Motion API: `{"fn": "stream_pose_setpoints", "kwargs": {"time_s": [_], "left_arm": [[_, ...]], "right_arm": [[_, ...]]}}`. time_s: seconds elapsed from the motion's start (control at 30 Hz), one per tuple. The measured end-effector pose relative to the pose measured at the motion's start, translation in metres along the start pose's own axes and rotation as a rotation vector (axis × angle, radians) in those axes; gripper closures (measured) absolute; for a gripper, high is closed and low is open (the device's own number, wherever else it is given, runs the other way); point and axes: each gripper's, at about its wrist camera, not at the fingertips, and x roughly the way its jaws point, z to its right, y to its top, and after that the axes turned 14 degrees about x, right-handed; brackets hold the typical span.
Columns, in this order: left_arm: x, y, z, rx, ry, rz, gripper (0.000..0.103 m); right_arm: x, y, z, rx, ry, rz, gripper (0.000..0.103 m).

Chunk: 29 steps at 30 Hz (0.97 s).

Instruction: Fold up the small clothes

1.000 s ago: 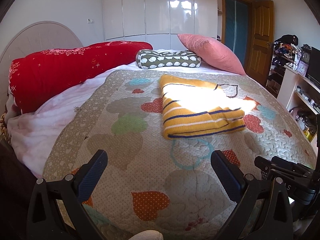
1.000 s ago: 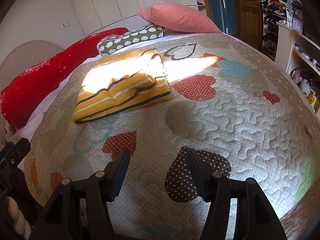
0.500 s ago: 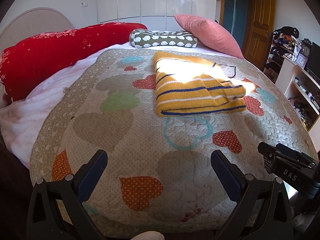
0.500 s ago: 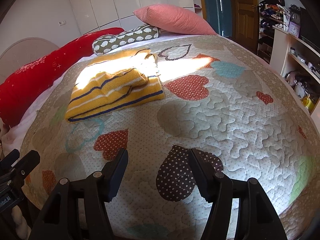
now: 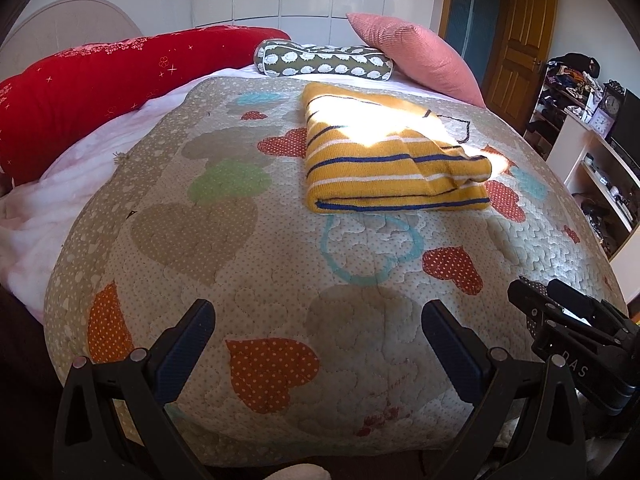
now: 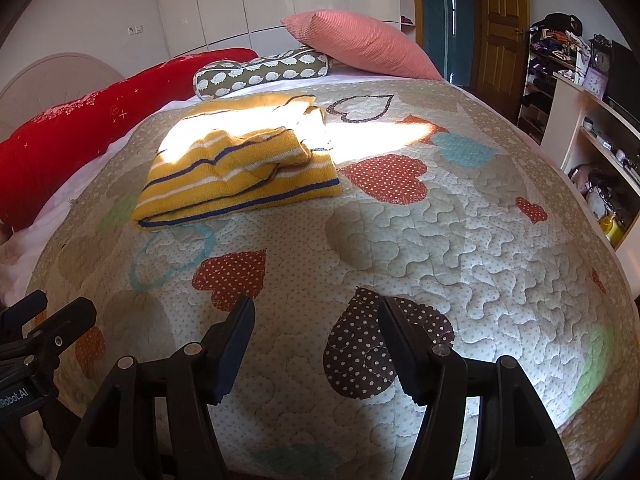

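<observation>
Hidden or cut off: lower bodies of both grippers run out of frame; the right gripper shows only partly at the left wrist view's right edge; shelf contents at the far right are too small to identify.
Hard to make out: a sunlit patch washes out the far half of the sweater and the quilt beside it.
Sweater (image 5: 384,160): one, yellow with white and blue stripes, folded, lying flat on the far middle of the quilt, well apart from both grippers.
Quilt (image 5: 240,272): one, heart-patterned, covering the bed.
Cushions: three at the headboard end, namely one long red bolster (image 5: 100,80), one green patterned roll (image 5: 324,63), one pink pillow (image 5: 416,54).
Left gripper (image 5: 318,344): jaws spread wide, nothing between them, above the quilt's near edge.
Right gripper (image 6: 316,340): jaws parted and just widened slightly, nothing between them, above a brown dotted heart (image 6: 372,356).
Door (image 5: 520,40): one, wooden, at the far right.
</observation>
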Motion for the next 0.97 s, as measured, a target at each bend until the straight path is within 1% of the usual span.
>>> {"fn": "stream_pose_setpoints", "kwargs": {"time_s": [0.37, 0.63, 0.77, 0.97], "left_arm": [[0.005, -0.001, -0.001, -0.014, -0.029, -0.018, 0.0], [0.006, -0.001, -0.004, -0.025, -0.028, -0.018, 0.0], [0.007, -0.002, -0.008, -0.046, -0.029, -0.03, 0.0], [0.005, -0.001, -0.006, -0.036, -0.021, -0.024, 0.0]], "right_arm": [[0.003, -0.003, -0.007, -0.03, -0.004, -0.009, 0.035], [0.007, 0.001, -0.021, -0.083, -0.026, -0.002, 0.035], [0.013, 0.003, -0.027, -0.095, -0.034, -0.019, 0.035], [0.02, -0.002, -0.034, -0.112, -0.034, -0.044, 0.035]]}}
